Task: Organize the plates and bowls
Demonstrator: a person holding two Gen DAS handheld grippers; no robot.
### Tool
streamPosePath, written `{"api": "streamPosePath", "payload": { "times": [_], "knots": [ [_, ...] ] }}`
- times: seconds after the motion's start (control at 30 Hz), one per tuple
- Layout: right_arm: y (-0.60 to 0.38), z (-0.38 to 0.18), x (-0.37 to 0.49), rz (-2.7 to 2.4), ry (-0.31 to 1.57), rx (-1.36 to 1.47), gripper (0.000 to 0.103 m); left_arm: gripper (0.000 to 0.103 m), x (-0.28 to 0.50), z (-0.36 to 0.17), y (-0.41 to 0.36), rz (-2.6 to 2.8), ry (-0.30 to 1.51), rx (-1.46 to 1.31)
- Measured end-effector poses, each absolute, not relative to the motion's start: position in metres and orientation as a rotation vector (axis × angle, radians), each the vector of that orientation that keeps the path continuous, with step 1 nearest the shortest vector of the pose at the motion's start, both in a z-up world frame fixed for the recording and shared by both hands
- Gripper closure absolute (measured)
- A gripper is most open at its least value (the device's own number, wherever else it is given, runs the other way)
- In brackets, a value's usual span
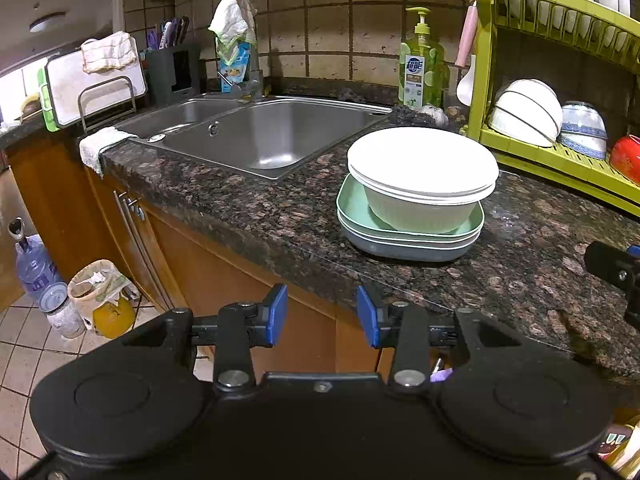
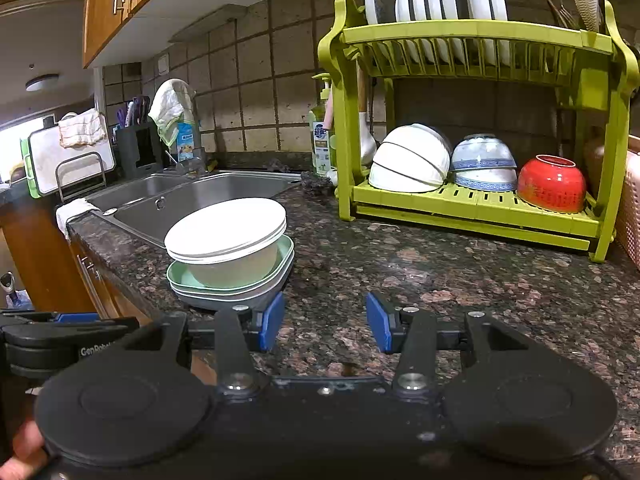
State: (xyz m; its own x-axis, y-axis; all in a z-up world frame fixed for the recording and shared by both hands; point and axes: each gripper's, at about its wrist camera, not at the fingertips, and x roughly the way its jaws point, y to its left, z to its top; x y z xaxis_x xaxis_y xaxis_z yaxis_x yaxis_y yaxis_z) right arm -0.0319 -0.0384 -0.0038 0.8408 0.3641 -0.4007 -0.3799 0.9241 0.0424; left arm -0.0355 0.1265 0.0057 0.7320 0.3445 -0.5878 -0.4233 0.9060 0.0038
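steel sink (image 1: 276, 136), soap bottle (image 1: 420, 64), cutting board (image 1: 96, 84)

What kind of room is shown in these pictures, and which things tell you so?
Most likely a home kitchen: a steel double sink set in a granite counter, a green dish rack holding plates and bowls, and a dish soap bottle against the tiled wall.

Left wrist view looks from off the worktop's (image 1: 248, 200) front edge toward the sink; right wrist view sits over the worktop, facing the dish rack (image 2: 472, 208). Both share the dish stack (image 1: 416, 192).

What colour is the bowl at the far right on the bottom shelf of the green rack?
Red bowl, upside down; clearest in the right wrist view.
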Motion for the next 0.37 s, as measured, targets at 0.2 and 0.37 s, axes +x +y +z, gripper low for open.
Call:
{"api": "streamPosePath", "payload": {
  "times": [0.2,0.37],
  "knots": [
    [-0.0391,-0.004,-0.0297,0.394,0.426,-0.029,0.055,0.054,-0.0358,0.0052,0.1283,0.418,0.624,-0.151],
    [-0.0384,-0.0052,-0.029,0.394,0.439,-0.022,0.055,0.054,-0.0359,0.0049,0.1305,0.407,0.633,-0.163]
  ]
}}
